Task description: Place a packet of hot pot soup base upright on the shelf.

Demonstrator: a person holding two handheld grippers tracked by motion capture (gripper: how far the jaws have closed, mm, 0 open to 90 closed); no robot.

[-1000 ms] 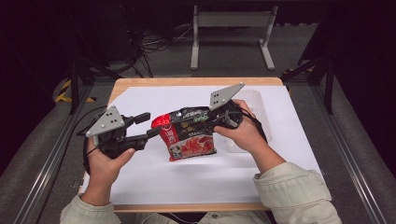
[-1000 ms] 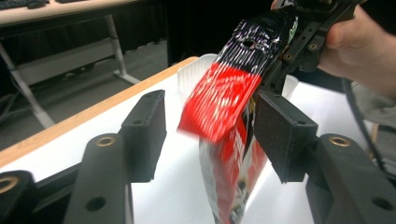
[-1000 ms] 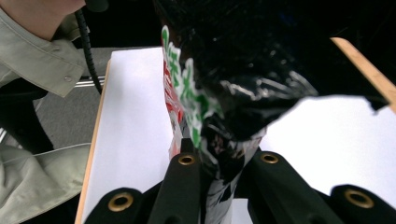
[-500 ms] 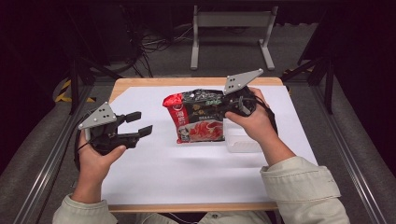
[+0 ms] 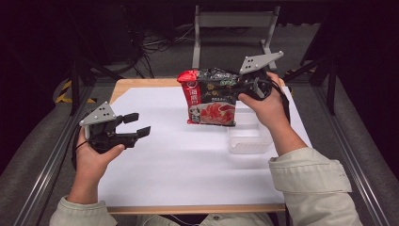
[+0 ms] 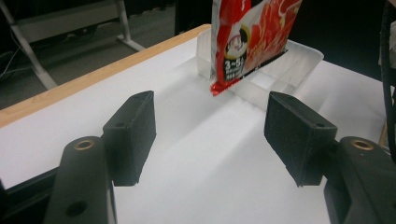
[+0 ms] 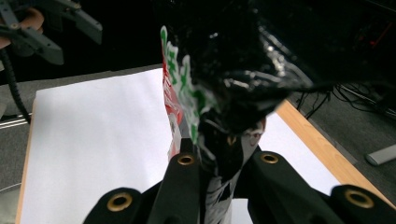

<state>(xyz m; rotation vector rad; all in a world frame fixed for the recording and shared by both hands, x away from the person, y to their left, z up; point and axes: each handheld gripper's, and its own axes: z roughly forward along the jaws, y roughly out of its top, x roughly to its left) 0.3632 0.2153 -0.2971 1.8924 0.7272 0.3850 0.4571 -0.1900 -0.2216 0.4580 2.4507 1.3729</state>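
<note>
High view: right gripper (image 5: 237,88) fingers clench snack packet (image 5: 210,98) (lifted); left gripper (image 5: 134,125) fingers spreading, empty.

Snack bag (image 6: 252,37) hangs over clear tray (image 6: 299,60), gripper (image 6: 210,130) jaws empty, just opening.

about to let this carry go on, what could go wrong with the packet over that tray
1. The right gripper pinches the snack packet by its crumpled top edge alone; the bag hangs free and could slip or tear.
2. The packet's bottom corner hangs at the clear plastic tray; it may catch the rim and push the light tray across the white sheet.
3. The left gripper, jaws just opened and holding nothing, sits well away, so nothing steadies the tray.
</note>
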